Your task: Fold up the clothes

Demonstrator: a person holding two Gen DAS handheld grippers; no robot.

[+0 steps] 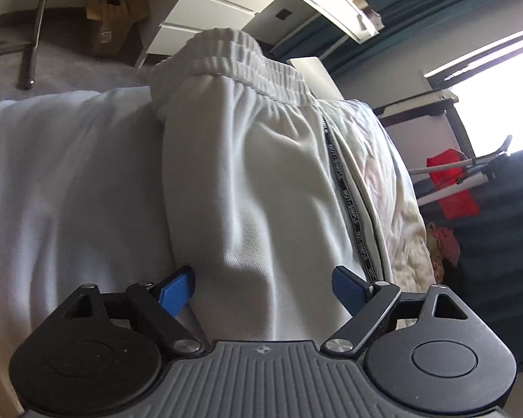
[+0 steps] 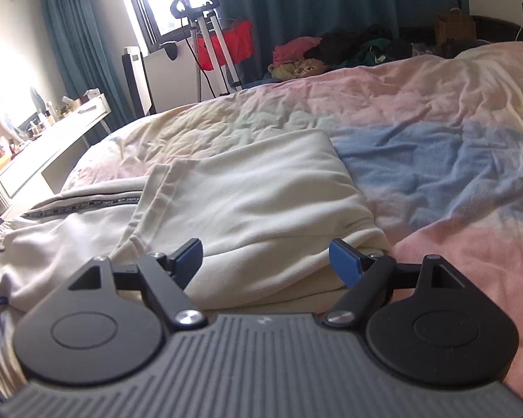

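While white trousers (image 1: 254, 181) with a black side stripe (image 1: 345, 188) are spread, partly folded, over a pastel bedspread (image 2: 436, 146), both tongs are seen spread apart, gripping nothing: the left gripper (image 1: 263, 287) near the trousers' middle, the right gripper (image 2: 265, 261) just before the folded leg (image 2: 254, 188).

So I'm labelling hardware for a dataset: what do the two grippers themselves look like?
The left gripper and right gripper look identical: blue ridged finger pads on black linkage arms with silver pivot bolts, black teardrop-shaped side plates with round discs and triangular cut-outs, and a grey ribbed body bearing a small round emblem. No cables, sleeves or hands show.
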